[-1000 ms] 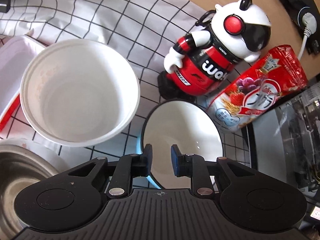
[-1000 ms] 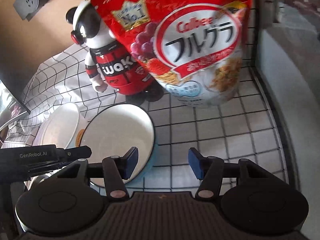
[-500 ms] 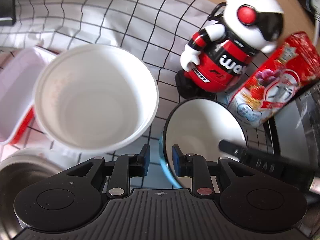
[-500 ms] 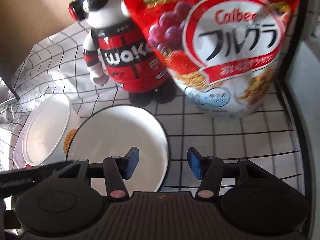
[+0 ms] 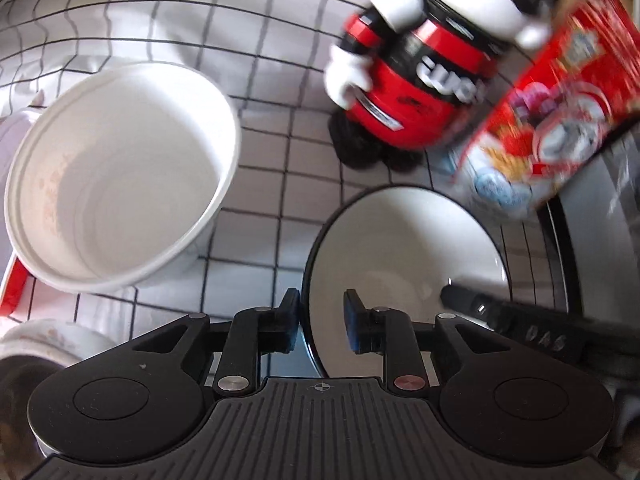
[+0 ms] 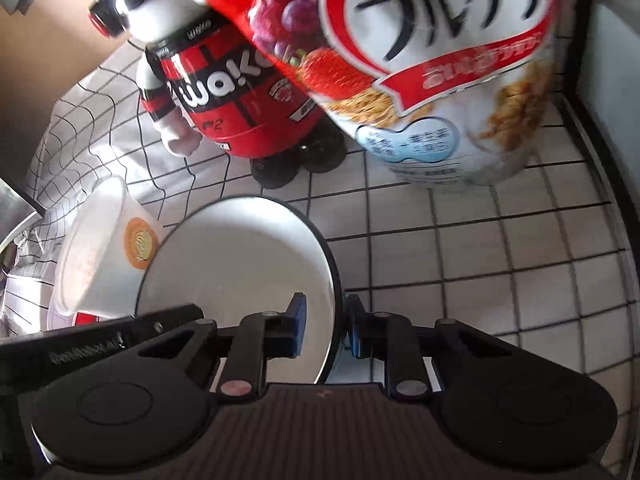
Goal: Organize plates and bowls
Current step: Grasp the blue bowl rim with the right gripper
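Glossy white bowl [image 6: 240,272], round with a thin dark rim, sits between both my grippers. My right gripper [image 6: 323,326] has just been closing and now clenches that rim; a second ago it gaped. My left gripper [image 5: 319,322] straddles the opposite rim, unclamped.

Glossy dishes on a wrinkled checked cloth

The dark-rimmed bowl [image 5: 404,248] at 5 o'clock looks like smooth, glossy glazed ceramic; the white tub [image 5: 120,176] at 9 o'clock looks like matt plastic. The toy figure [image 5: 420,92] at 1 o'clock is shiny hard plastic, the cereal bag [image 6: 420,60] glossy printed film. The tablecloth [image 5: 256,24] is soft, creased and matt, and the gripper housing [image 5: 320,432] matt, ribbed black plastic.
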